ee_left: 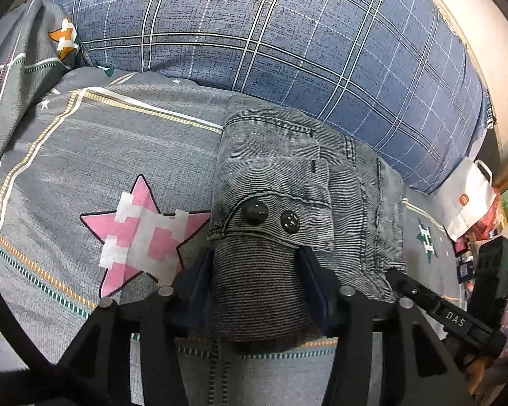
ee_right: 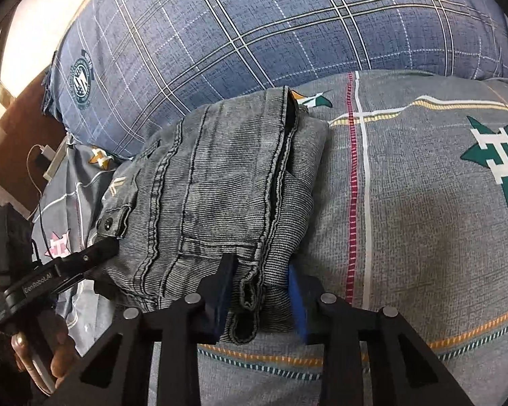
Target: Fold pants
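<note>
The grey denim pants point(ee_left: 301, 189) lie folded into a compact bundle on the grey star-print bedspread point(ee_left: 84, 155). My left gripper point(ee_left: 255, 264) has its jaws around the near waistband end, below the two dark buttons point(ee_left: 271, 218), with the fabric filling the gap. My right gripper point(ee_right: 260, 270) has its blue-padded jaws around the near edge of the bundle point(ee_right: 220, 182), at a seam and hem. Each gripper shows in the other's view: the right one point(ee_left: 423, 291) at the bundle's right, the left one point(ee_right: 84, 257) at its left.
A large blue plaid pillow point(ee_left: 271, 34) lies just behind the pants, also in the right wrist view point(ee_right: 254, 27). A white paper bag point(ee_left: 467, 199) and clutter sit off the bed's right side. A charger and cable point(ee_right: 45, 159) lie at the left.
</note>
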`<state>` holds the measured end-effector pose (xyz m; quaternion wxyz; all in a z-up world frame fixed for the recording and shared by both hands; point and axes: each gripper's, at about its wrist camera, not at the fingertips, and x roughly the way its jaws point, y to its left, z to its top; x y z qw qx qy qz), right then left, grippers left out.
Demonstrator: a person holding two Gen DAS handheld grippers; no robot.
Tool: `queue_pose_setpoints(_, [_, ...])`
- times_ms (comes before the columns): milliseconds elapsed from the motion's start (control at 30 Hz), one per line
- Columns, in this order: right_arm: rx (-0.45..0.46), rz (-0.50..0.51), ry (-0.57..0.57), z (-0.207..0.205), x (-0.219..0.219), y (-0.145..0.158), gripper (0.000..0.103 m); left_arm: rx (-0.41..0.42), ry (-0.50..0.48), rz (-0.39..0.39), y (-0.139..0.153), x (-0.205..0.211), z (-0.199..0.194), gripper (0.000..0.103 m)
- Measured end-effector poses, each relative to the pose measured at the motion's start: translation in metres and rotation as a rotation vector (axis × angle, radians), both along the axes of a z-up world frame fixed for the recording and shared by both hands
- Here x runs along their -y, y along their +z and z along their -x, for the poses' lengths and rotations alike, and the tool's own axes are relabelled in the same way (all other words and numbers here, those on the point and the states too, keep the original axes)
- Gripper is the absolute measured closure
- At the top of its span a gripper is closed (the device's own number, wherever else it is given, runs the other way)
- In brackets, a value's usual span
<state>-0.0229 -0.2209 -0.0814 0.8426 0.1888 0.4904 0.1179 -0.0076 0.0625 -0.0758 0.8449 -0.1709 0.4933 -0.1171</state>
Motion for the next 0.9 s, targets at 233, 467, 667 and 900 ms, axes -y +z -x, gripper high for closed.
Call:
queue_pose_setpoints(233, [-0.022,-0.003,-0.005,-0.007,0.005,-0.010,0.064,0.041,-0.002,-0.043,0.002,0.004,0.002,0.048])
queue_pose_setpoints(467, [0.029,-0.070,-0.026,0.003,0.012,-0.015,0.058,0.045,0.020,0.039,-0.002,-0.007,0.017,0.040])
queue_pose_setpoints(667, [0.075,-0.061,-0.107,0.052,0.012,-0.011,0.036,0.142,0.021,-0.146,0.006,0.005,0.084,0.034])
queue_pose_setpoints(900, [0.094,0.091,-0.099,0.103,-0.018,-0.009,0.023,0.115,-0.019,-0.293,-0.012,0.032,0.125,0.034])
